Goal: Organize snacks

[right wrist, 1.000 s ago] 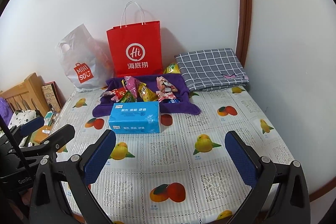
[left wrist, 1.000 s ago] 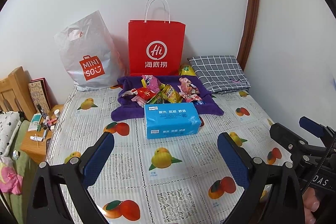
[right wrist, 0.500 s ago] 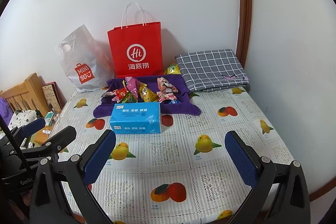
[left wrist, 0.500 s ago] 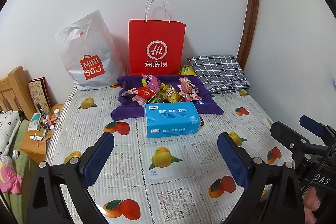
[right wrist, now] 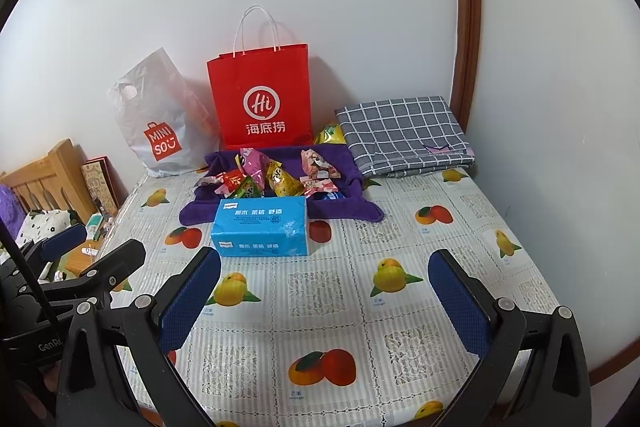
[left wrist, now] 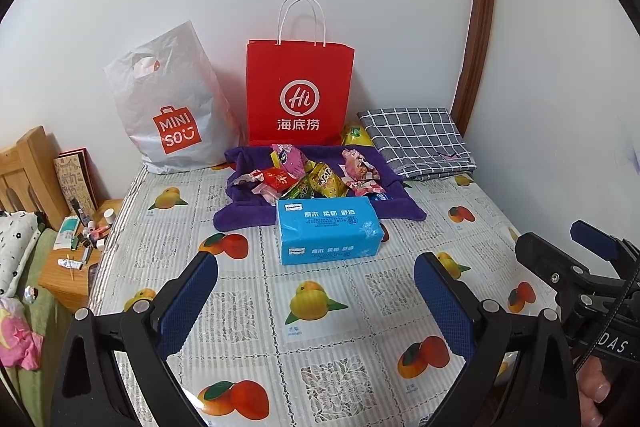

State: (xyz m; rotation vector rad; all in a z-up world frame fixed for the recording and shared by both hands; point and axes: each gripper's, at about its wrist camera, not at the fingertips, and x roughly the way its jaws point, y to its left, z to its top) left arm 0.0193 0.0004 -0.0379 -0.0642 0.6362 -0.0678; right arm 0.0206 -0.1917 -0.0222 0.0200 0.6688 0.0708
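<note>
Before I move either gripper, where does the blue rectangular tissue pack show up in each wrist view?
Left wrist view: the blue rectangular tissue pack sits centre frame, beyond the open left gripper.
Right wrist view: it sits left of centre, beyond the left finger of the open right gripper.
Shared landmark: the red paper bag with white handles stands against the wall behind it.

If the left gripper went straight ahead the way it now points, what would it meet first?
Probably the blue tissue pack: it lies centred ahead of the open left gripper, with only bare tablecloth between. Depth is unclear.
</note>
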